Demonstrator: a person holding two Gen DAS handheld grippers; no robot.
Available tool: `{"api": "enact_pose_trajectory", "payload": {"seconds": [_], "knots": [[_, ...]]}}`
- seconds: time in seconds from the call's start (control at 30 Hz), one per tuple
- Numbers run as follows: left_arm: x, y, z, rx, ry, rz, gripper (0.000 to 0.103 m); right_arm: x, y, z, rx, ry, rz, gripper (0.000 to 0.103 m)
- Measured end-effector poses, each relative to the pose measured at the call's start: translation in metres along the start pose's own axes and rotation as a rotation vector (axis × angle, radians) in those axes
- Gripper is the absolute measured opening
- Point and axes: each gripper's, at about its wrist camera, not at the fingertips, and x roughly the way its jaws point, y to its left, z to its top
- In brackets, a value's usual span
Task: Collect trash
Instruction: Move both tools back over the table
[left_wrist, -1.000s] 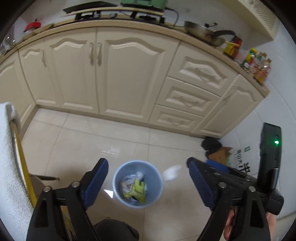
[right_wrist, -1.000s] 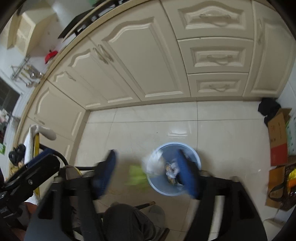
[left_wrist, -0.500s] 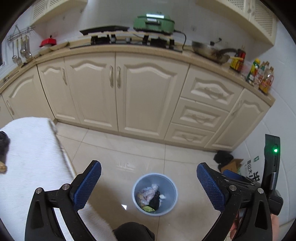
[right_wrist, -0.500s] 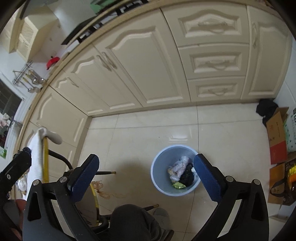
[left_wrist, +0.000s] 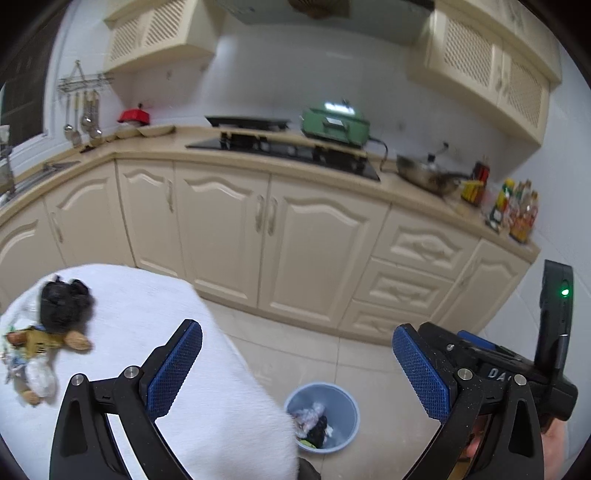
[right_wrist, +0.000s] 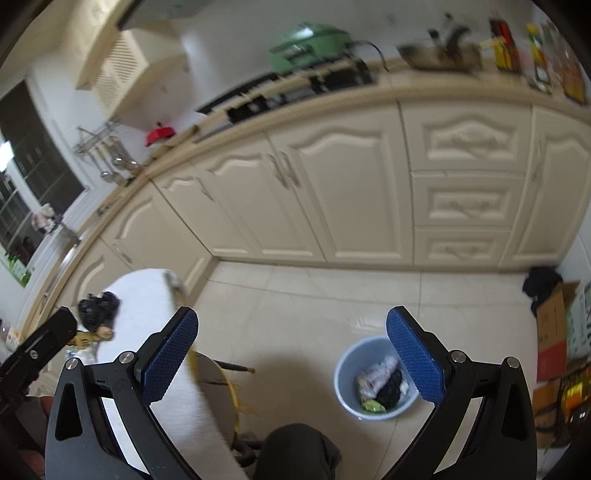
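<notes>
My left gripper (left_wrist: 295, 332) is open and empty, raised above the corner of a table under a white cloth (left_wrist: 155, 306). On that cloth lie a crumpled black bag (left_wrist: 64, 302), a yellow-brown wrapper (left_wrist: 40, 339) and clear plastic (left_wrist: 37, 376). A blue bin (left_wrist: 347, 410) stands on the floor below, with trash inside. My right gripper (right_wrist: 291, 317) is open too, with nothing between its blue pads. It hangs high over the floor, the bin (right_wrist: 345, 373) under its right finger. The black bag (right_wrist: 98, 304) shows at the far left.
Cream cabinets (left_wrist: 310, 251) run along the back under a counter with a stove (left_wrist: 288, 149). Cardboard boxes (right_wrist: 554, 332) and a dark bundle (right_wrist: 541, 284) sit against the right wall. A yellow frame (right_wrist: 231, 384) stands beside the table. A person's knee (right_wrist: 295, 450) is below.
Loose trash fell from both grippers into the bin. Their jaws spread wide. Both grippers rose, and the left one swung left over the table.
</notes>
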Motion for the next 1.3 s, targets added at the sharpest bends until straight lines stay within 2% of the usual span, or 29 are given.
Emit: {"api": "enact_pose_trajectory", "payload": {"seconds": [0.2,0.37,0.53,0.73,0.97,1.3], "knots": [[-0.077,0.041,-0.012,-0.040,-0.090,0.062,0.102,-0.028,0.059,0.009,-0.090,-0.056,0.062,0.103],[-0.133,0.058,-0.027,-0.057,-0.152,0.128,0.102,-0.047,0.111,0.009,-0.168,-0.092,0.117,0.103],[-0.193,0.080,-0.050,-0.084,-0.221,0.199,0.102,-0.060,0.159,0.001,-0.244,-0.110,0.165,0.103],[-0.244,0.094,-0.081,-0.102,-0.270,0.296,0.102,-0.071,0.210,-0.015,-0.333,-0.124,0.204,0.103],[-0.283,0.103,-0.115,-0.149,-0.288,0.393,0.102,-0.079,0.263,-0.034,-0.420,-0.137,0.267,0.103],[-0.293,0.112,-0.125,-0.207,-0.260,0.501,0.102,-0.073,0.311,-0.056,-0.513,-0.111,0.336,0.103]]}}
